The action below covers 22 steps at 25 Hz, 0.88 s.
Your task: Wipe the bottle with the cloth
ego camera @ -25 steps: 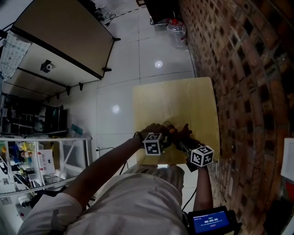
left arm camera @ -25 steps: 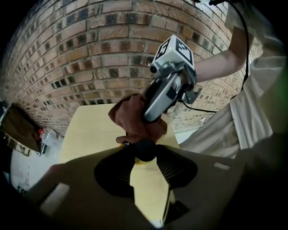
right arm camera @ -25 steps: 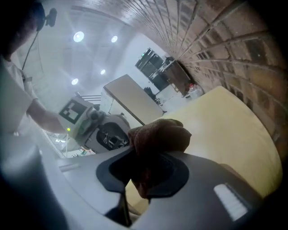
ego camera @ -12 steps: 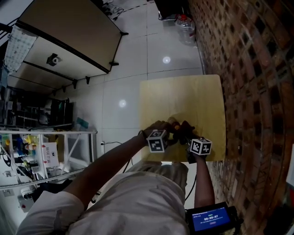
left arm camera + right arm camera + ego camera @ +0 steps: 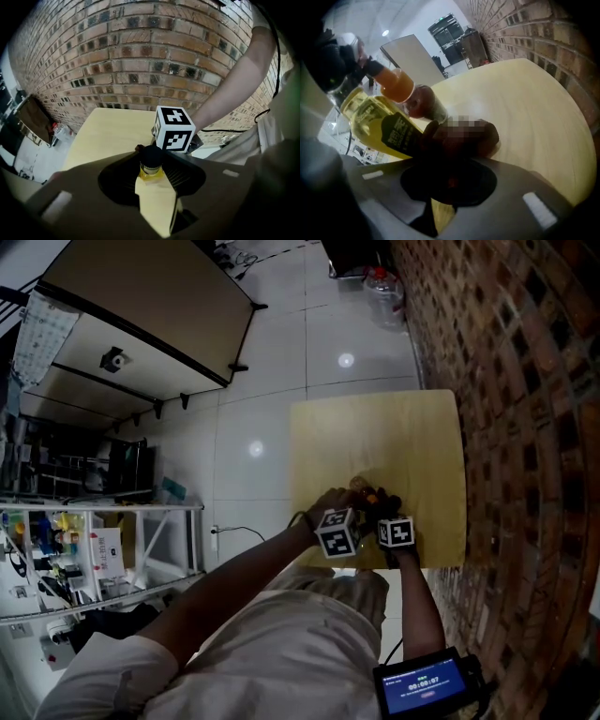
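Pinching a dark cloth (image 5: 487, 138) between its closed jaws low in the frame, the right gripper (image 5: 452, 154) presses that cloth against the lower body of the bottle (image 5: 375, 123), just beside its dark label. The bottle, filled with yellow liquid, lies tilted toward the upper left of the right gripper view, raised off the table (image 5: 525, 108). At the centre of the left gripper view, the left gripper (image 5: 151, 174) is clamped on the bottle at its neck, with the black cap showing at the jaw tips. An orange rounded shape (image 5: 396, 84) sits beyond the bottle; what it is cannot be told. Farther off, the pale wooden table is bare, and a brick wall (image 5: 154, 61) fills the top of the left gripper view. With cloth and bottle touching, the wiping looks to be under way. How much of the surface is already wiped cannot be judged, and the upper body and neck appear left to do.
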Each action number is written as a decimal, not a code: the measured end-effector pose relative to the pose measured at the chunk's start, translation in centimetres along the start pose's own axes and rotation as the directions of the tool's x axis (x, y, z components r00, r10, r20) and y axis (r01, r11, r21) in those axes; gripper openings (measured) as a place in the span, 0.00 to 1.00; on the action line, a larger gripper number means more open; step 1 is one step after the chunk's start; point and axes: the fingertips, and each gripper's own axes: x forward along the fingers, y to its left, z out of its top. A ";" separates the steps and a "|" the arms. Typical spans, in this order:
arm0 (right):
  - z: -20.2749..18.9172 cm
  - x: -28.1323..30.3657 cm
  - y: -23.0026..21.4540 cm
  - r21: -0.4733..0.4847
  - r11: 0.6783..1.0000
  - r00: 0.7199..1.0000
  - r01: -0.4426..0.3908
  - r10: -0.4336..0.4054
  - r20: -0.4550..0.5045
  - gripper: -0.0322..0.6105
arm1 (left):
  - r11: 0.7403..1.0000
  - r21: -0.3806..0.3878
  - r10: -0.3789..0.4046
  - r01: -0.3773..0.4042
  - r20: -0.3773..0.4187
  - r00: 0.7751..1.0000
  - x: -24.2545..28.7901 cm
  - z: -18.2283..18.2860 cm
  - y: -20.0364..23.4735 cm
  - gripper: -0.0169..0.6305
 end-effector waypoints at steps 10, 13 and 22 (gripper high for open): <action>-1.7 -6.1 0.3 0.257 0.961 0.952 -0.101 0.019 0.305 0.16 | 0.946 -0.235 0.260 -0.224 0.134 0.956 -2.0 -1.9 2.2 0.28; -2.2 -7.3 0.4 0.243 0.966 0.946 -0.090 0.007 0.325 0.16 | 0.885 -0.364 0.361 -0.291 0.141 0.922 -2.4 -2.7 3.4 0.28; -4.6 -8.4 2.8 0.220 0.972 0.944 -0.087 0.009 0.331 0.16 | 0.867 -0.392 0.364 -0.308 0.075 0.928 -2.2 -2.4 4.1 0.30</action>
